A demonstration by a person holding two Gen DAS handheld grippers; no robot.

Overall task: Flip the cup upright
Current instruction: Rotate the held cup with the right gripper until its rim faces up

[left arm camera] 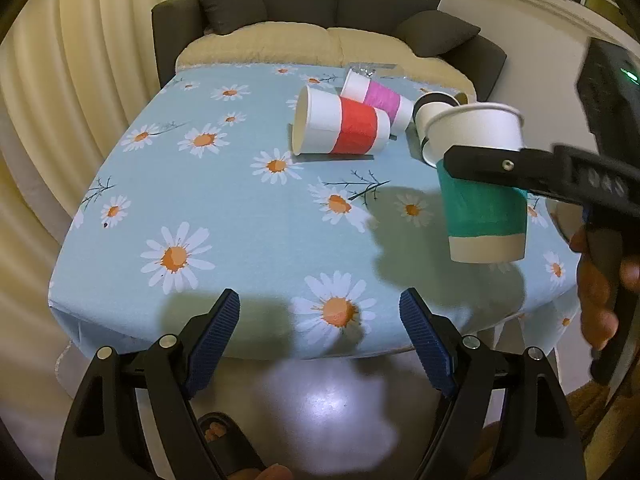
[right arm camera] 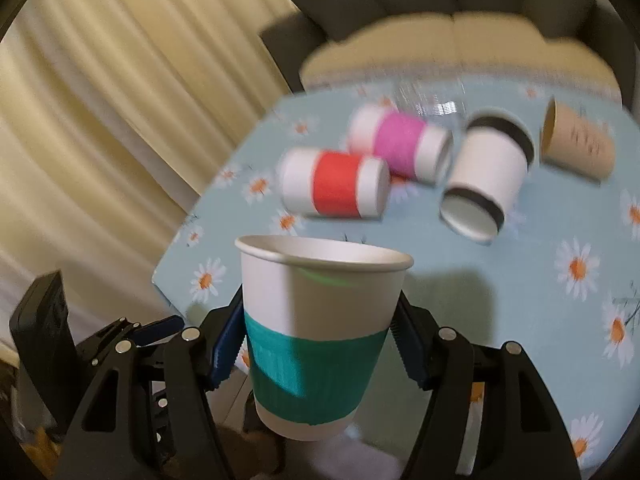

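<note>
Two grippers show. The left gripper (left arm camera: 319,312) hangs wide open and holds nothing, at the near edge of the table (left arm camera: 224,216), with bare cloth ahead of it. The right gripper (right arm camera: 318,332) clamps the green cup (right arm camera: 316,336) at its middle, mouth up, lifted clear above the table's near right part. Four cups lie farther back: red cup (left arm camera: 340,126), pink cup (left arm camera: 378,98), black-banded cup (right arm camera: 486,172), brown cup (right arm camera: 576,146).

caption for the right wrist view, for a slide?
Right gripper holds the green-banded paper cup upright above the daisy tablecloth; four other cups lie on their sides behind.
</note>
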